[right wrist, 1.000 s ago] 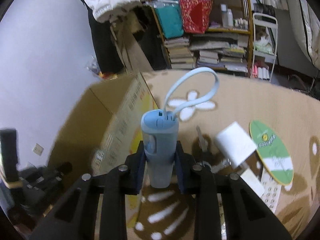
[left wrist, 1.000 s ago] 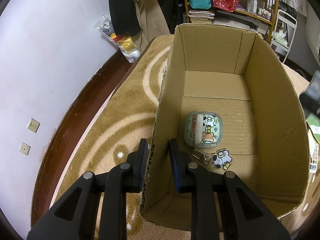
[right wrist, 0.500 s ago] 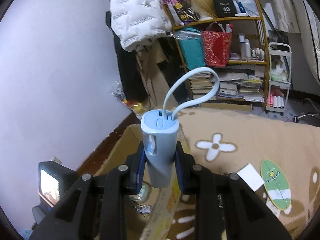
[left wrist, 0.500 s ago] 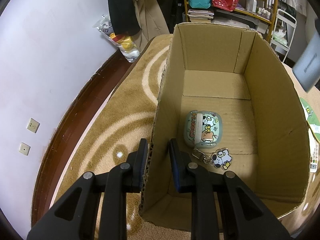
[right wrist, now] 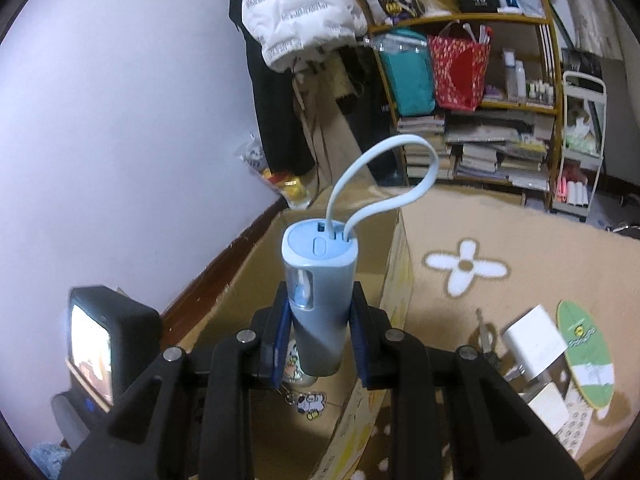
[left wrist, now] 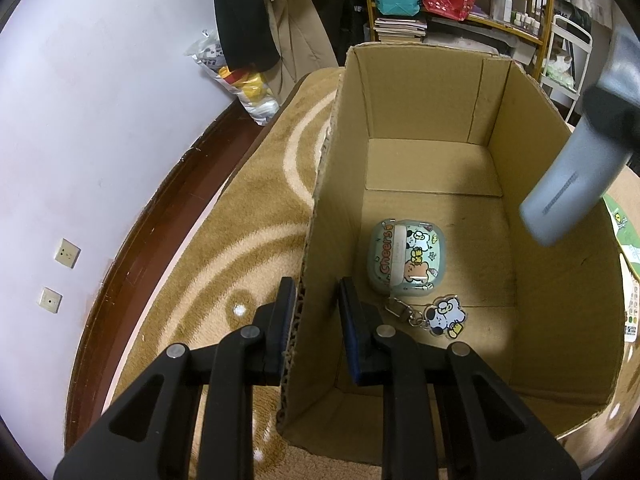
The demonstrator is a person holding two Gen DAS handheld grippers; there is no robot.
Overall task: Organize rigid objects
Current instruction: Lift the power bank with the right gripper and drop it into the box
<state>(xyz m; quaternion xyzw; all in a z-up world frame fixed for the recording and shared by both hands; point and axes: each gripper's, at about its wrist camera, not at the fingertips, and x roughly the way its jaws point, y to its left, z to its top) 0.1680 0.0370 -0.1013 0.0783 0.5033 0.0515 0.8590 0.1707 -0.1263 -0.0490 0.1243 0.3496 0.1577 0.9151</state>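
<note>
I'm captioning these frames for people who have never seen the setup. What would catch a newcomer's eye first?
Most striking is the pale blue power bank with its looped cable, clamped upright in the right gripper above the open cardboard box. Next comes the cartoon-printed case with its keychain charm on the box floor. The left gripper straddles the box's near left wall.

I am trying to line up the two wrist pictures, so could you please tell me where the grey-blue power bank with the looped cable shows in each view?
Left wrist: the power bank enters at the right edge, its lower end over the cardboard box.
Right wrist: centre, clamped in the right gripper, cable loop up.
Shared landmark: the dog keychain charm on the box floor.
</note>
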